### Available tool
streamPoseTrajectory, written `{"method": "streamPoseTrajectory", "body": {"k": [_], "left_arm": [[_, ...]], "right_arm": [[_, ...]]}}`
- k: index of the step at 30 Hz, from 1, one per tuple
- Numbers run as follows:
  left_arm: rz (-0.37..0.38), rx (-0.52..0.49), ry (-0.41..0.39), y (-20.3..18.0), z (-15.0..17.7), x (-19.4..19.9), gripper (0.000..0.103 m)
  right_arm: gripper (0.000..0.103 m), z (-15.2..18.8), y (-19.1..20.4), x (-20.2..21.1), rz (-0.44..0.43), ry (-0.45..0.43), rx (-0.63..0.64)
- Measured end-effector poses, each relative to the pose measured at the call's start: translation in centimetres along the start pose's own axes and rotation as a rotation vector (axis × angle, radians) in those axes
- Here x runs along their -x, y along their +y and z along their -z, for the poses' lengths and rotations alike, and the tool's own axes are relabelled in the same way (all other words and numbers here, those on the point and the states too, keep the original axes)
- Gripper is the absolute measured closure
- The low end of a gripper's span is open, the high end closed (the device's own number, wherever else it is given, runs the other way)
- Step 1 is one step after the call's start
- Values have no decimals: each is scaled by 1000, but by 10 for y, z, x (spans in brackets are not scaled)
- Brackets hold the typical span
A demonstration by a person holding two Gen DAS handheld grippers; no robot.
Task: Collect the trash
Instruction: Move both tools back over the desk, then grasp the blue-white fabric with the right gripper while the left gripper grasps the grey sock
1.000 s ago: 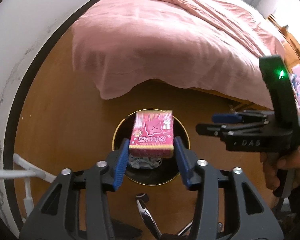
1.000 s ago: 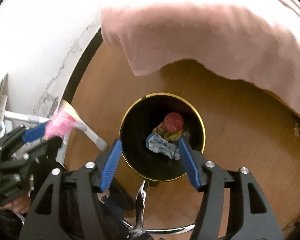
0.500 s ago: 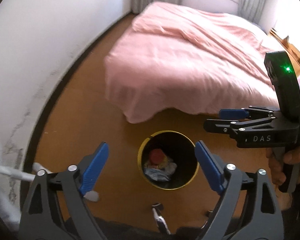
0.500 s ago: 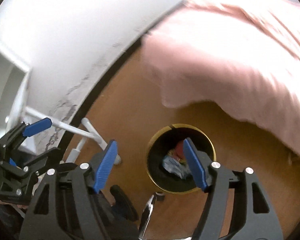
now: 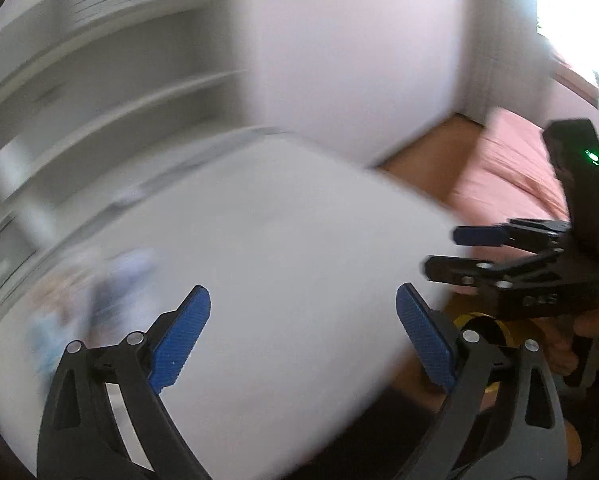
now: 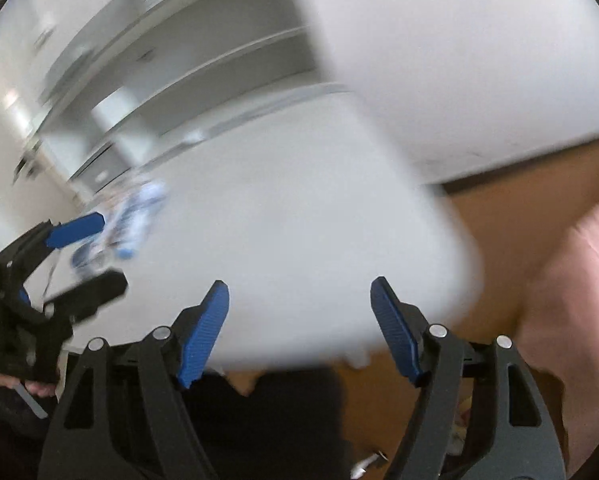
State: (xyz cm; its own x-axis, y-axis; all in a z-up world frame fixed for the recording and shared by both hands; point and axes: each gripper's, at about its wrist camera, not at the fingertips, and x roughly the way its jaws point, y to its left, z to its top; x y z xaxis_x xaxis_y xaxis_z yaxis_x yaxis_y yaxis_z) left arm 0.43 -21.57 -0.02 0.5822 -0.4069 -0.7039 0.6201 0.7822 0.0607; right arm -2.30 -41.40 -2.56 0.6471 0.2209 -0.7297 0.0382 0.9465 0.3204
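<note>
1. One white desk top [image 5: 283, 240] is seen filling the middle of both wrist views, heavily blurred; its rounded corner [image 6: 451, 256] is shown over a brown wooden floor [image 6: 539, 184].
2. One white wall [image 6: 459, 60] is shown behind the desk, and one set of pale shelves [image 5: 111, 60] is made out to its left, smeared by blur.
3. One pink bed cover [image 5: 507, 176] is seen at the right edge of both views.
4. One bin [image 5: 479, 322] — black with a yellow rim — is glimpsed low in the left wrist view, mostly hidden behind the left gripper's right finger; its contents cannot be told.
5. A blurred patch of blue-and-white litter [image 6: 139, 216] is seen lying on the desk's far left part; how many pieces it holds cannot be told.
6. Two grippers are counted. The left gripper [image 5: 303, 336] is held angled down over the desk, its blue pads [image 5: 179, 340] spread wide after just opening further, nothing between them.
7. The right gripper [image 6: 299, 328] is likewise tilted down at the desk's near edge — its jaws also just widened, parted and empty — and its handle is seen gripped by a hand [image 5: 579, 340] at the right of the left wrist view.
</note>
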Motion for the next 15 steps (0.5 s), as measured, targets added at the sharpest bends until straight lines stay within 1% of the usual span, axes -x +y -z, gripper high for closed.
{"method": "streamPoseTrajectory", "body": {"k": [1,3,4,7,9,11,13,15], "left_arm": [[-53,41,3,26,8,8,12],[-141,125,15,73,25,23,12],[-174,167,21,94,35,30,12],[-253,271,43,146,65,49,12],[-278,326,61,170,84,58,12],[-280,355,70,187,96,61,12],[-282,363,73,193,106,62,12],[-272,362,73,197,109,62,12]], "right_arm": [[32,-9,27,-16,-39,20,41],[32,-22,63,-37,-84,47,97],[32,-29,86,-51,-110,68,135],[32,-43,134,-80,-153,108,196],[32,-49,157,-93,-171,132,213],[32,-54,177,-107,-175,152,229],[32,-59,194,-122,-170,168,234],[32,-63,203,-138,-164,190,223]]}}
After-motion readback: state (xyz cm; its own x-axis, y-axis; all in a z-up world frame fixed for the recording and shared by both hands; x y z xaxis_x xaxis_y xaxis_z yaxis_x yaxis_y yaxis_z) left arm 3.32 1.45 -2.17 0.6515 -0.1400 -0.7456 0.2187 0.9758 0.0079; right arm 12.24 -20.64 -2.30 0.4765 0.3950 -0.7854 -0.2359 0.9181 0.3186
